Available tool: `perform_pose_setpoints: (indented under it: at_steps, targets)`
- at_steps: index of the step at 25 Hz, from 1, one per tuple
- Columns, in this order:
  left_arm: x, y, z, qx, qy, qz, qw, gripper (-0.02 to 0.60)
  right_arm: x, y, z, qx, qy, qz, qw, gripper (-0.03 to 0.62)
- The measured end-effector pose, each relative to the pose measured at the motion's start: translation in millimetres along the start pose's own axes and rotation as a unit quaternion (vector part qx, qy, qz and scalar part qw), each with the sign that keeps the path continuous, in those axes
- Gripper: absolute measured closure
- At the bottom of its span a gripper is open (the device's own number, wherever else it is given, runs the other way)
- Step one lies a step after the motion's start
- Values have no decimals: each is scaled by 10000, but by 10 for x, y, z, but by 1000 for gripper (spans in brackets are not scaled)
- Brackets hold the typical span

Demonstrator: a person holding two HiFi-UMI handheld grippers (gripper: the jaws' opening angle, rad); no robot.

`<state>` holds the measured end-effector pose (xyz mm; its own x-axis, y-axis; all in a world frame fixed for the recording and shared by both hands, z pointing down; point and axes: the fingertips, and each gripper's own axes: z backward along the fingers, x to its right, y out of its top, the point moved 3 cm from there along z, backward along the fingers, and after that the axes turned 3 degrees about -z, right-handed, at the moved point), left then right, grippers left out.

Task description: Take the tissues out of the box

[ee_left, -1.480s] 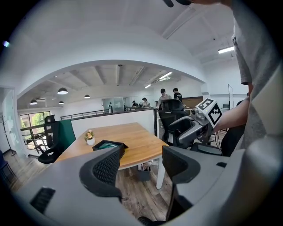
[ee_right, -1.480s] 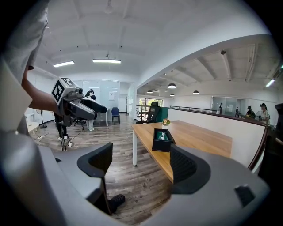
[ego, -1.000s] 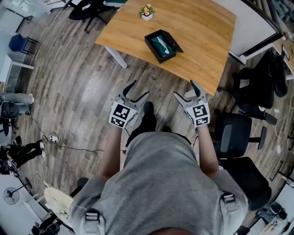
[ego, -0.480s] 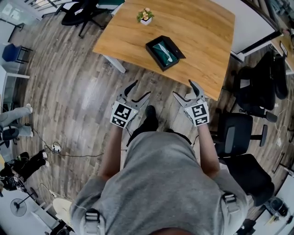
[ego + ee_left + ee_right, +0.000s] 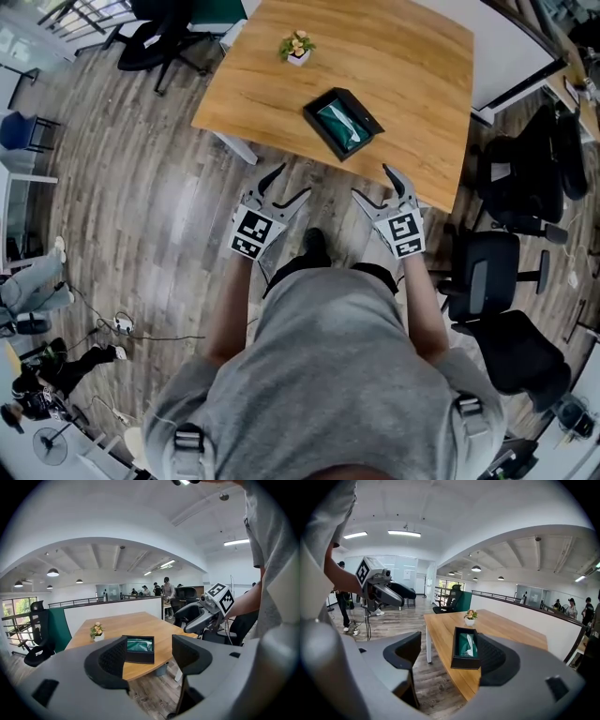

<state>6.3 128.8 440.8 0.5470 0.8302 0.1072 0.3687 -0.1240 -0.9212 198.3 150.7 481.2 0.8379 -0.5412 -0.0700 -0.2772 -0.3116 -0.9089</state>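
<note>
A black tissue box (image 5: pixel 343 123) lies on the wooden table (image 5: pixel 403 66), its green top showing a white tissue (image 5: pixel 341 119) poking out. The box (image 5: pixel 139 649) sits ahead in the left gripper view, and the same box (image 5: pixel 466 648) also shows in the right gripper view. My left gripper (image 5: pixel 290 185) hangs open over the floor, short of the table's near edge. My right gripper (image 5: pixel 375 184) is also open with nothing between its fingers, level with the table's near edge. Both are well apart from the box.
A small potted flower (image 5: pixel 298 47) stands on the table beyond the box. Black office chairs (image 5: pixel 497 272) crowd the right side, and another chair (image 5: pixel 155 37) stands at the far left. Cables (image 5: pixel 122 323) lie on the wood floor at the left.
The table and box have drawn nearer in the head view as I stepped forward. Both grippers stay open and level.
</note>
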Motion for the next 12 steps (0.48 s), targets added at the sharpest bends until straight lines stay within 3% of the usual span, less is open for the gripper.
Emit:
perform_pose_setpoints:
  at_steps: [12]
  targets:
    - [-274, -48, -6, 39, 105, 160, 9998, 279, 60, 88, -185, 60, -58, -40, 10000, 220]
